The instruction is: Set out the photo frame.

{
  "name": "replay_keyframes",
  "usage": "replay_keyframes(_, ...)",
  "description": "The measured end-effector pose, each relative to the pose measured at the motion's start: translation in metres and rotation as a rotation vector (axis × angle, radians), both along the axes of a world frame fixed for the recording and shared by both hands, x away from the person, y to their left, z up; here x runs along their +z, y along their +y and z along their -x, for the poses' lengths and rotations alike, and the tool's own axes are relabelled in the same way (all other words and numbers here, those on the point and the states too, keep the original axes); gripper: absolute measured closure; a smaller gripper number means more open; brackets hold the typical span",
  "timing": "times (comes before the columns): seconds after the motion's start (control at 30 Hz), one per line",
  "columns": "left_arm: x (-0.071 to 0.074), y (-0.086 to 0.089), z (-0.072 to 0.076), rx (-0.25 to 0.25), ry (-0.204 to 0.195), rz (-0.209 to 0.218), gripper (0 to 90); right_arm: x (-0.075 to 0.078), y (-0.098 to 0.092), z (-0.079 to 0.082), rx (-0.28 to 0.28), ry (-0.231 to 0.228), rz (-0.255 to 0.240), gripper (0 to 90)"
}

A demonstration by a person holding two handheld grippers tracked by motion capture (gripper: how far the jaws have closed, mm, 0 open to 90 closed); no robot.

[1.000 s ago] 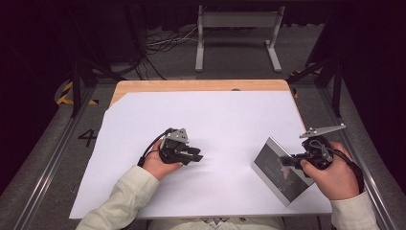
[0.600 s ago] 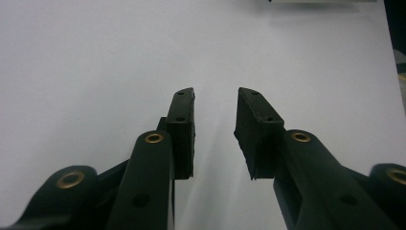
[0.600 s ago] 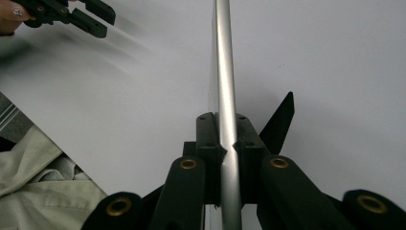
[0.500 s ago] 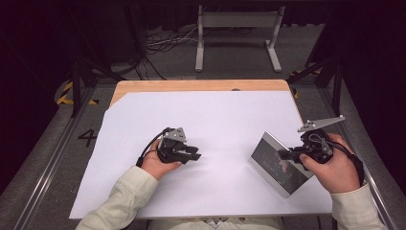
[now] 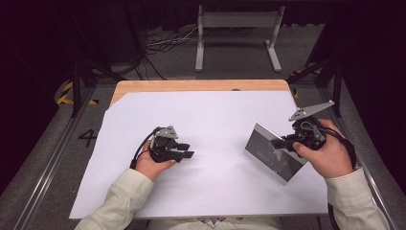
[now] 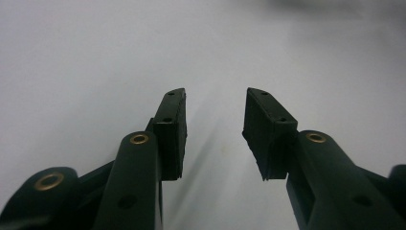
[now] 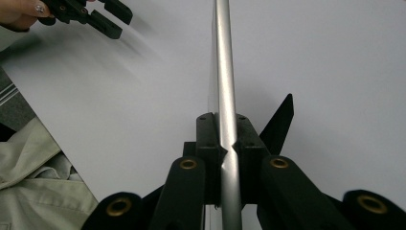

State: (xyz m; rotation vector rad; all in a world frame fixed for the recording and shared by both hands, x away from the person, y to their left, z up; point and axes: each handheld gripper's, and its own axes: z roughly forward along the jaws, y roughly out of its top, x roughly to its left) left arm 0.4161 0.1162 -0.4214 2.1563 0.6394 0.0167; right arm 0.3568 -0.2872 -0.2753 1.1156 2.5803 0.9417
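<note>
Toward the tabletop's near right corner, the right gripper pinches the edge of a silver-rimmed picture frame, its jaws pressed on the rim, holding it tilted over the white sheet. The right hand angles in from the right edge. Nearer the middle, the left gripper rests low, jaws spread on nothing. Beyond the far edge stands a grey metal stand.

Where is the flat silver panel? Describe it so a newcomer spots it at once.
Start at the white sheet covering the table, then go to its right side, near the person's right hand. There the right gripper is clamped on the edge of a thin rectangular silver panel, tilted up on edge. It is the lone shiny, dark-faced thing there; the left gripper holds nothing.
</note>
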Motion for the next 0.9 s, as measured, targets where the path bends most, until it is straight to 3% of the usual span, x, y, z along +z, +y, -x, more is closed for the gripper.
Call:
replay_keyframes(0.47, -0.001, 0.019, 0.006, 0.064, -0.003, 0.008, 59.9, 0.007, 0.024, -0.032, 0.113, -0.029, 0.028, 83.9)
replay_keyframes(0.67, -0.002, 0.022, 0.007, 0.07, -0.003, 0.007, 59.9, 0.01, 0.037, -0.044, 0.18, -0.04, 0.045, 83.9)
replay_keyframes(0.9, -0.002, 0.022, 0.006, 0.067, 0.0, 0.008, 60.1, 0.01, 0.049, -0.056, 0.273, -0.028, 0.025, 83.9)
